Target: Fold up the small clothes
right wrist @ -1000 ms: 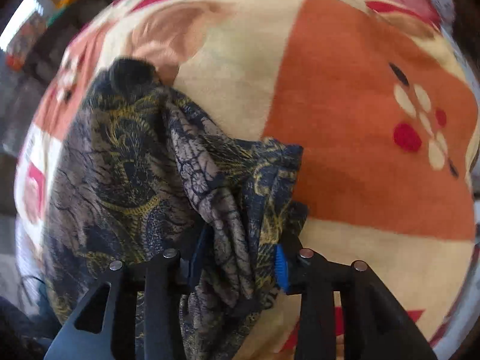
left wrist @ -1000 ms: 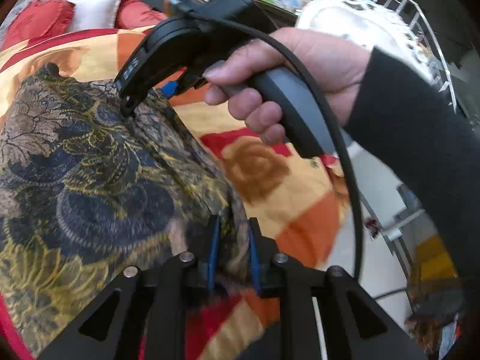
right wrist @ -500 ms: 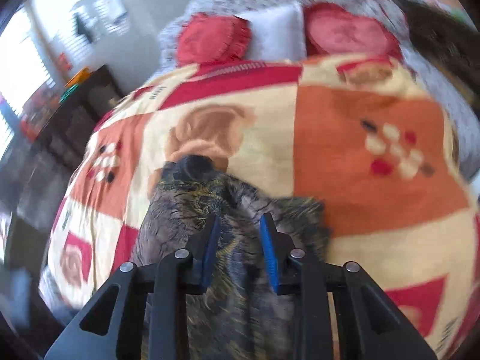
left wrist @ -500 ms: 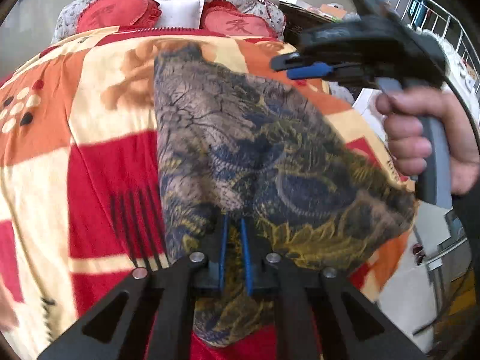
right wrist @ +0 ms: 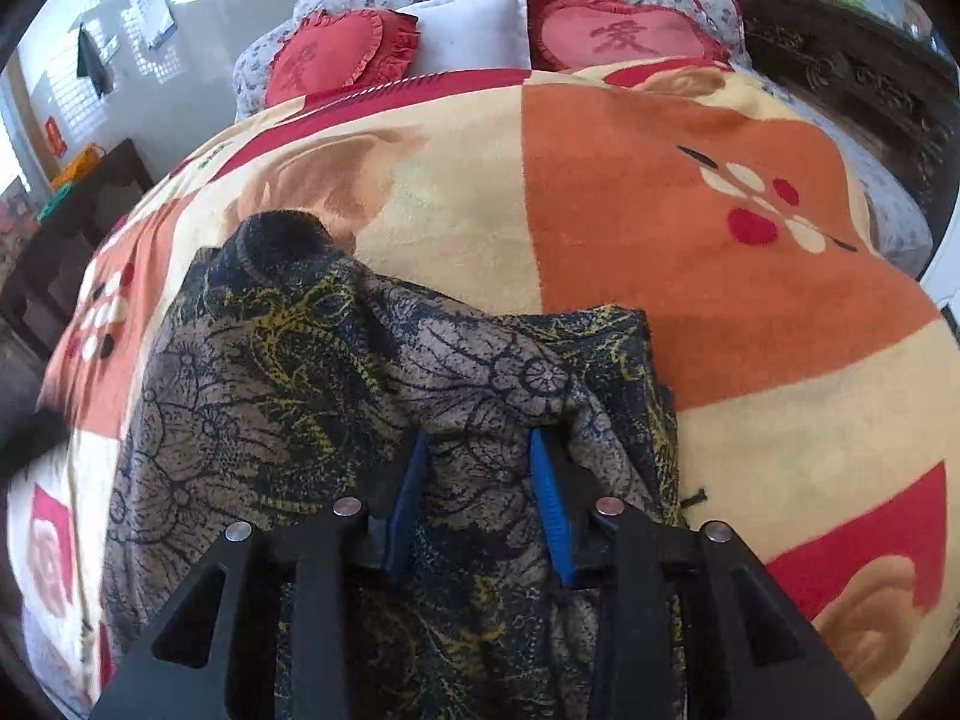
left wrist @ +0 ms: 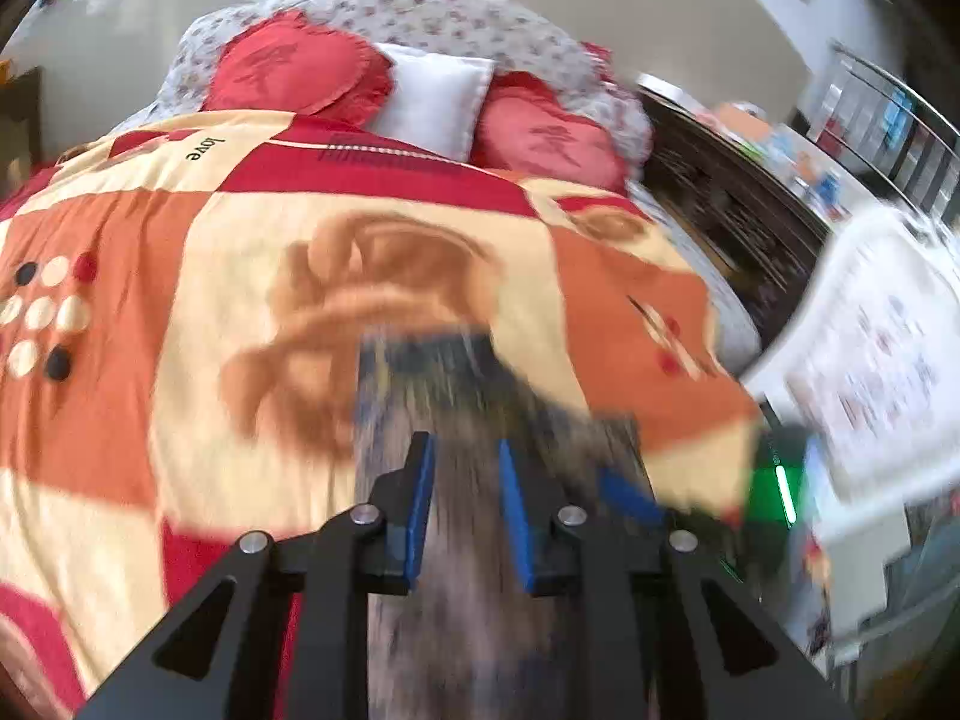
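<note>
A dark patterned garment (right wrist: 288, 396), navy with yellow and tan print, lies on the bed's orange, cream and red blanket (right wrist: 660, 192). My right gripper (right wrist: 477, 468) hangs over its near edge with the blue pads apart, the cloth lying under and between them. In the left wrist view the same garment (left wrist: 432, 378) is motion-blurred. My left gripper (left wrist: 462, 498) is above it with the blue pads apart and nothing pinched. A blue pad of the other gripper (left wrist: 630, 498) shows blurred at the right.
Two red heart cushions (left wrist: 300, 69) and a white pillow (left wrist: 432, 102) lie at the head of the bed. A dark carved cabinet (left wrist: 732, 204) and a white rack (left wrist: 882, 324) stand to the right. A dark side table (right wrist: 78, 204) stands at the left.
Both grippers have opened and let go of the garment. Both have pulled back and tilted up; the left view now shows the whole bed. The garment lies flatter on the blanket.
</note>
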Demonstrator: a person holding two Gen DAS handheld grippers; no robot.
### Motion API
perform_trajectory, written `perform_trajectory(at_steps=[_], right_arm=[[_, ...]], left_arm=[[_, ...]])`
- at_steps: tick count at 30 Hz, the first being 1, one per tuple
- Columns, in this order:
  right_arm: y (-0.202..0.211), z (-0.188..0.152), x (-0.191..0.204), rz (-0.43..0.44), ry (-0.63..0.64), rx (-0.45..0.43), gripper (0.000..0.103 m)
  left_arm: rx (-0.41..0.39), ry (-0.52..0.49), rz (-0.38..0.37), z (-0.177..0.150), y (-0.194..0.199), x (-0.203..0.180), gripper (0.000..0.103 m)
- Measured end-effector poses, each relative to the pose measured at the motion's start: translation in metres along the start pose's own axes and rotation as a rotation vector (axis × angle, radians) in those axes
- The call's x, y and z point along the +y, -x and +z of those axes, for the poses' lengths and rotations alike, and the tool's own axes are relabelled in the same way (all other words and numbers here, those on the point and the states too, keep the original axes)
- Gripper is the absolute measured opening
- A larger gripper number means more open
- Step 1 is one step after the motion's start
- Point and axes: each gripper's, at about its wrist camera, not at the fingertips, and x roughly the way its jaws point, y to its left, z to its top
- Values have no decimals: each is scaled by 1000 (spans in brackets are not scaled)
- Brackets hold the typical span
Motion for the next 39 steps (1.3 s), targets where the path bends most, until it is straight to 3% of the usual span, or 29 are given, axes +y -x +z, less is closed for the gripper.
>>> perform_trajectory(at_steps=[3,5,11,19,26,36,39], right_arm=[[1,-4,7,-27,22,-12,9],[3,-5,9,-28,22,-18,9],[3,-6,7,-23,9,-19,9],[2,-6,8,-30,8,-31,10],[-2,-4,10,-62,11,-38,18],[-4,-4,4,-34,-15,-39,19],[-4,-4,1,-12,-28,-39,21]], left_arm=[[79,-14,88,14,-53,-1,24],[125,-25,141,6,-80,2,24],[28,-141,219,-13,-88,-10,24],[12,-117,191,-17,-91,-4,24],[12,-90,162,-16,-90,0,24],[14,-85,156,-15,-90,1,24],[54,-76,140,-8,-92,2,26]])
